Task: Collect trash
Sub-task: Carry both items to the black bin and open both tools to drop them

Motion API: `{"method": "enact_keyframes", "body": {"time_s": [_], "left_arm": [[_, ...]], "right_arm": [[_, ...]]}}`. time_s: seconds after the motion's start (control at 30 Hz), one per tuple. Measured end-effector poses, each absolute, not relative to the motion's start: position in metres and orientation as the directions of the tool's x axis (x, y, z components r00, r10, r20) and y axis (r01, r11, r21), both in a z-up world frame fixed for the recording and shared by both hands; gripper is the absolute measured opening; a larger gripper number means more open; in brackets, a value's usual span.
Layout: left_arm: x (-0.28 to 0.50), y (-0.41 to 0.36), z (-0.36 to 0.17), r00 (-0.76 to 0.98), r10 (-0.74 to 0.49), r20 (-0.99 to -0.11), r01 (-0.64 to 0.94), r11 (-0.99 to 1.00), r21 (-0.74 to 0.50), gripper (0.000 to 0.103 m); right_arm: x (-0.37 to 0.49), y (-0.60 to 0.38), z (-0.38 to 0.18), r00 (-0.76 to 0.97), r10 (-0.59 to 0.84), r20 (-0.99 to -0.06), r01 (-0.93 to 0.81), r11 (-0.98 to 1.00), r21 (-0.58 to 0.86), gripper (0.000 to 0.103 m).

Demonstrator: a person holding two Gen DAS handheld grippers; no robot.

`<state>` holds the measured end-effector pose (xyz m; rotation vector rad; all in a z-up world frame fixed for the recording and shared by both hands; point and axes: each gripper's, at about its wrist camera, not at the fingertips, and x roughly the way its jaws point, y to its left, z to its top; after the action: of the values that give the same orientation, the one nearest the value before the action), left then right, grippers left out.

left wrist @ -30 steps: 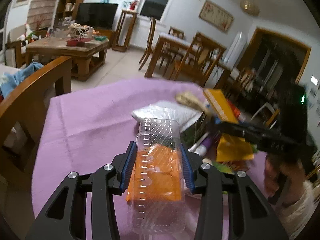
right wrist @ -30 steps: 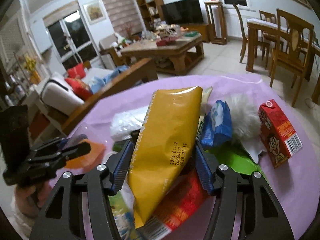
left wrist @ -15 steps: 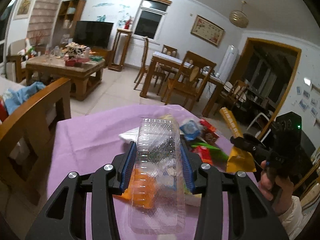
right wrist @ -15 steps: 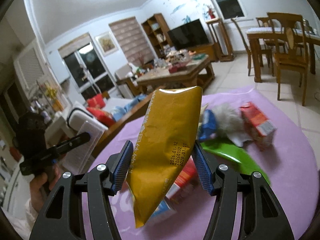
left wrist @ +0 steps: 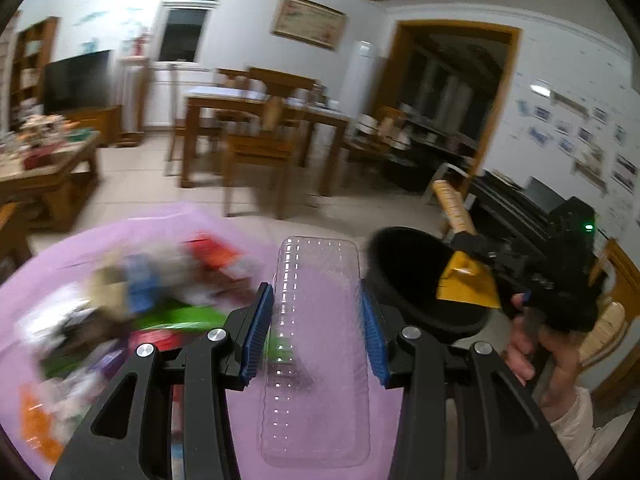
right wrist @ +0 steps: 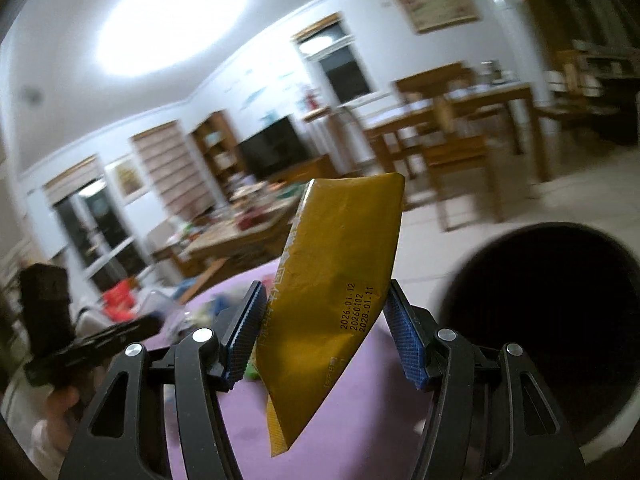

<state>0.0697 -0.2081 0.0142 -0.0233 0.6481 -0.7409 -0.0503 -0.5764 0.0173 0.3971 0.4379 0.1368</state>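
My left gripper (left wrist: 318,320) is shut on a clear plastic tray (left wrist: 316,360), its blue pads pressing the tray's long sides, and holds it above the purple table (left wrist: 332,420). My right gripper (right wrist: 324,332) is shut on a yellow snack packet (right wrist: 340,280) that stands upright and tilted between its pads. A black round bin (right wrist: 552,320) stands just right of the packet, beyond the table's edge. In the left wrist view the black bin (left wrist: 416,280) lies right of the tray, with the yellow packet (left wrist: 468,284) over its far rim.
A blurred pile of trash (left wrist: 140,304) lies on the purple cloth to the left: green, red, blue and orange wrappers. Wooden dining chairs and a dining table (left wrist: 260,120) stand behind on the tiled floor. A hand and sleeve (left wrist: 560,380) hold the right gripper.
Both grippers have swung right, away from the trash pile, carrying the tray and the packet. The black bin has come into both views. The orange wrapper under the tray is left behind.
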Motion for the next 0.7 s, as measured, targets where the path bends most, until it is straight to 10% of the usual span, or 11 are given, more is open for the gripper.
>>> {"method": "enact_keyframes", "body": {"time_s": [0.57,0.63,0.7], "left_arm": [[0.117,-0.398,-0.035,0.365,-0.719,-0.591,0.719,0.621,-0.312,0.045],[0.116,-0.403,-0.036,0.373,-0.71,-0.597,0.708,0.634,-0.311,0.045],[0.114,-0.404,-0.034,0.375,-0.704,-0.603,0.701,0.641,-0.312,0.066]], "right_arm": [[-0.07,-0.696,-0.08,0.853,0.104,-0.512,0.155,0.886,0.437,0.062],[-0.07,-0.696,-0.083,0.847,0.097,-0.523,0.161,0.89,0.426,0.079],[-0.061,-0.7,-0.076,0.851,0.102,-0.515,0.15,0.893,0.425,0.081]]}}
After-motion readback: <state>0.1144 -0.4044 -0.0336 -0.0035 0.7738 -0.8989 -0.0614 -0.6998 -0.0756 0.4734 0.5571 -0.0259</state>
